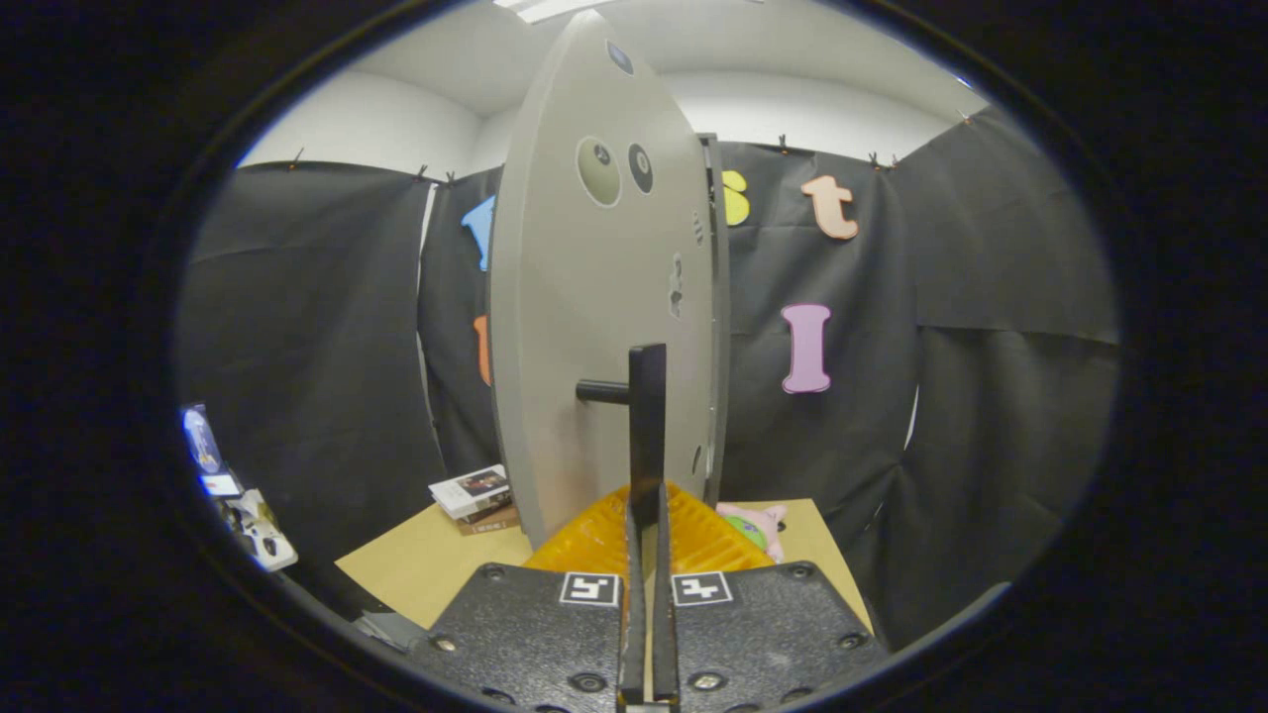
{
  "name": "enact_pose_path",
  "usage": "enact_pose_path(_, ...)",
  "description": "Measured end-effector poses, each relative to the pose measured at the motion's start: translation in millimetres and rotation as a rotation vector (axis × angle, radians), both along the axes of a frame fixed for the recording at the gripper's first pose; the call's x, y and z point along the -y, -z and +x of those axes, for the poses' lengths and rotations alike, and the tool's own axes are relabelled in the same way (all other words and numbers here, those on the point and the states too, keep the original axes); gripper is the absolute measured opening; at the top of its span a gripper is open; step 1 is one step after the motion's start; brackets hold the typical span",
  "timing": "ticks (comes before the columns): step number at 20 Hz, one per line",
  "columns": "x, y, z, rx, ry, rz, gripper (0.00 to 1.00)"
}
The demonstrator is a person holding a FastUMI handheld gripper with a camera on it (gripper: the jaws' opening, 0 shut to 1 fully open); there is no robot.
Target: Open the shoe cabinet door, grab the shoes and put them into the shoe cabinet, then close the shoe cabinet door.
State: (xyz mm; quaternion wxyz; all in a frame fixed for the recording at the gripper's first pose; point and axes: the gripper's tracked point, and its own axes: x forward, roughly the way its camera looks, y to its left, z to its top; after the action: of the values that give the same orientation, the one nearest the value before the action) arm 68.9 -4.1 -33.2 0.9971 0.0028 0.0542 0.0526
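- Gripper view looks along the gripper [646,515], whose two fingers stand almost together, pinching the upright black bar of the door handle [647,426] between them.
- Straight ahead at twelve o'clock stands the grey cabinet door [594,297], seen nearly edge-on; its long axis runs vertically, as does the handle bar.
- Handle's short stem juts toward nine o'clock from the bar into the door face.
- Down by the fingers lies a tan table [416,564]; books [474,493] sit at ten o'clock, a pink plush toy [755,522] at two o'clock.
- Shoes cannot be made out.

The tan table [416,569] bears stacked books [474,495], a plush toy [758,525] and the cabinet [604,327].
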Motion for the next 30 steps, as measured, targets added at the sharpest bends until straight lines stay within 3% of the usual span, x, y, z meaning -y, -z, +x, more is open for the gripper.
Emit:
enact_pose_path(6,62,-8,1,0.000,0.061,0.008,0.04)
enact_pose_path(9,58,-5,2,-0.003,0.023,0.051,0.04)
enact_pose_path(12,69,-1,-2,-0.007,0.048,0.005,0.05)
enact_pose_path(14,74,9,-18,-0.013,0.081,0.008,0.14)
enact_pose_path(17,88,31,-51,-0.020,0.166,0.011,0.49)
enact_pose_path(19,88,52,-77,-0.037,0.201,0.020,0.66)
enact_pose_path(24,46,109,-111,-0.093,0.215,0.083,0.99)
enact_pose_path(26,29,120,-116,-0.076,0.227,0.101,1.00)
enact_pose_path(30,-30,167,-107,-0.129,0.133,0.100,1.00)
